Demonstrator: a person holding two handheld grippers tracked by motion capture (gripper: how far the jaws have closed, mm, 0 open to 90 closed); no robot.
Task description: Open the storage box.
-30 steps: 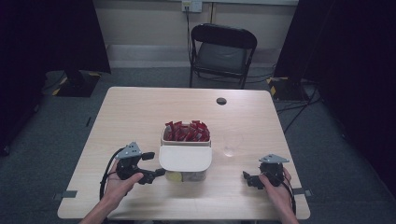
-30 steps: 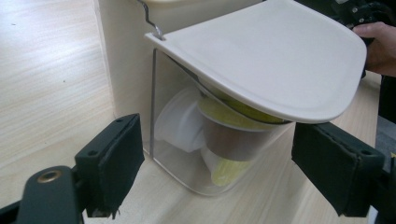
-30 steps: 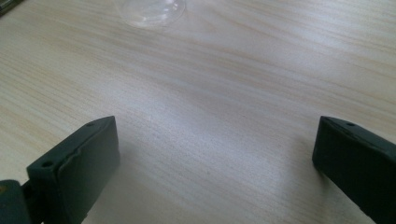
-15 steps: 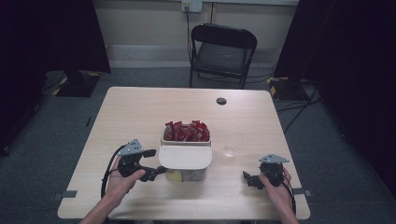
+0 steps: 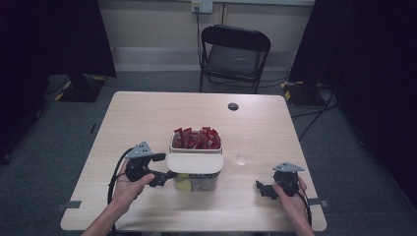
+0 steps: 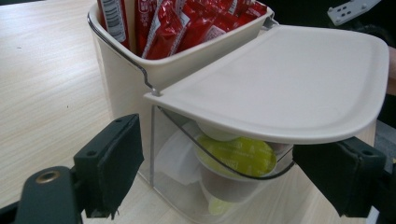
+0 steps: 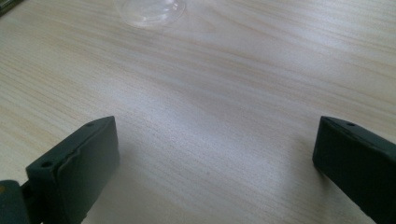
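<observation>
Both tongs stand open: the left gripper (image 5: 164,172) has its jaws spread around the near clear half of the cream condiment caddy (image 6: 187,93), the right gripper (image 5: 263,189) rests apart over bare table (image 5: 147,118). The caddy sits mid-table; red sachets (image 6: 187,23) fill its back bin, and a yellow-lidded pod (image 6: 236,154) lies under the hinged lid (image 6: 289,88). Likely step: approaching the lid or pod; next needs careful closing.

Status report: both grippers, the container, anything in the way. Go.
Left gripper open, jaws straddling the lidded clear compartment of the cream container. Right gripper open, empty, over bare table. Red packets in the open compartment. Clear glass stands right of the container.
</observation>
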